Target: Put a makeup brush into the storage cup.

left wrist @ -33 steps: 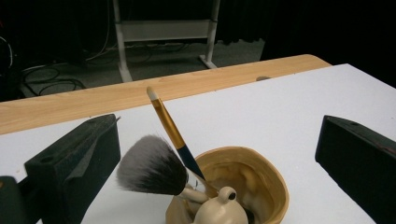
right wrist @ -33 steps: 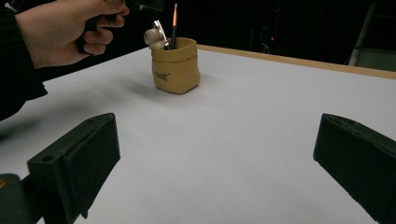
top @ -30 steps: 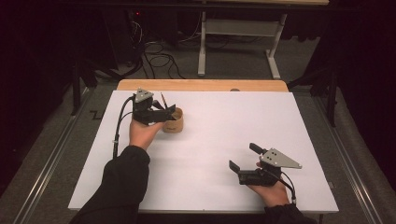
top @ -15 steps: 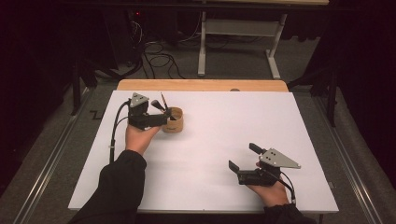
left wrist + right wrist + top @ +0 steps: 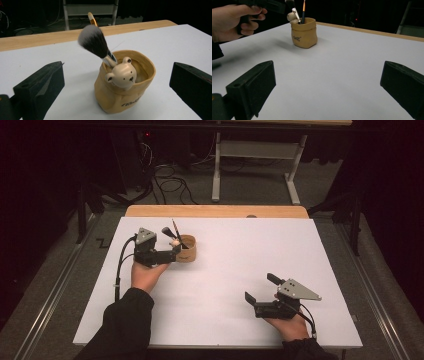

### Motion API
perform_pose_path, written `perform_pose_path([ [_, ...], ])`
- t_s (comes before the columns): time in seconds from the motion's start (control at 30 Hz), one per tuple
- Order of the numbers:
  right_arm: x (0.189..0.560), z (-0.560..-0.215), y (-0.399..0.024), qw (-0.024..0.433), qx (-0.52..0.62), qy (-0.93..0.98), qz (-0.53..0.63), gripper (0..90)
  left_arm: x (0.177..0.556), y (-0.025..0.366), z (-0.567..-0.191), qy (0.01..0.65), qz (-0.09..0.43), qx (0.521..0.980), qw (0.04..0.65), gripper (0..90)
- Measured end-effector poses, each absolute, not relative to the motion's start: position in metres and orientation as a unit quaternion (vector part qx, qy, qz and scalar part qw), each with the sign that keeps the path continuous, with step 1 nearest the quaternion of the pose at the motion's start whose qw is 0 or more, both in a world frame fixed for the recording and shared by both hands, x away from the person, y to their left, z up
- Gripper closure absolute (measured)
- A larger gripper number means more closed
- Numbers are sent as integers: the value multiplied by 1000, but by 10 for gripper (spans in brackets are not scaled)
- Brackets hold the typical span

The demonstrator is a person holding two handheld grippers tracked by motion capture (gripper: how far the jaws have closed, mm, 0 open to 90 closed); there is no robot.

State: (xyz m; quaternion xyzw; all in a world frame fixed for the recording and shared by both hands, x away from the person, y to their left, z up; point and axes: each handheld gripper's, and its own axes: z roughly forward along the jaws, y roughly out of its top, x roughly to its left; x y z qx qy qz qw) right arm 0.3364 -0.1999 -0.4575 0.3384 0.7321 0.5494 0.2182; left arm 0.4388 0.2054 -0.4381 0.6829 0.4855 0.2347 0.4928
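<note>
Out beyond both grippers the room is dark, a grey floor (image 5: 250,195) strewn with black cables (image 5: 170,182) and a white metal frame (image 5: 255,167) standing past the far edge. Nearer in, the white table sheet (image 5: 240,255) spreads under everything, with a strip of bare wooden edge (image 5: 215,211) running along its far side, ahead of both hands. Now the left gripper (image 5: 167,254), up at the far left of the sheet: its jaws stand wide apart and grip nothing, and right between them in the left gripper view sits the tan pot (image 5: 125,85), just ahead of the jaws, upright on the sheet, a little bear head (image 5: 122,75) on its rim facing the camera. A fluffy dark makeup brush (image 5: 94,42) leans out of the pot toward the gripper, and a thin orange-handled brush (image 5: 92,20) pokes up behind it. Over to the right gripper (image 5: 262,292), low at the near right, well apart from the pot: jaws wide open, empty, resting over bare sheet, with the pot far ahead and left of it.
</note>
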Motion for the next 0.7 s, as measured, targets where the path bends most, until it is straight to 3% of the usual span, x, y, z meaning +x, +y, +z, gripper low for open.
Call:
perform_pose_path([
  [0.7, 335, -456, -201, 224, 338, 730, 550, 2, 392, 201, -437, 449, 223, 703, 504, 8],
])
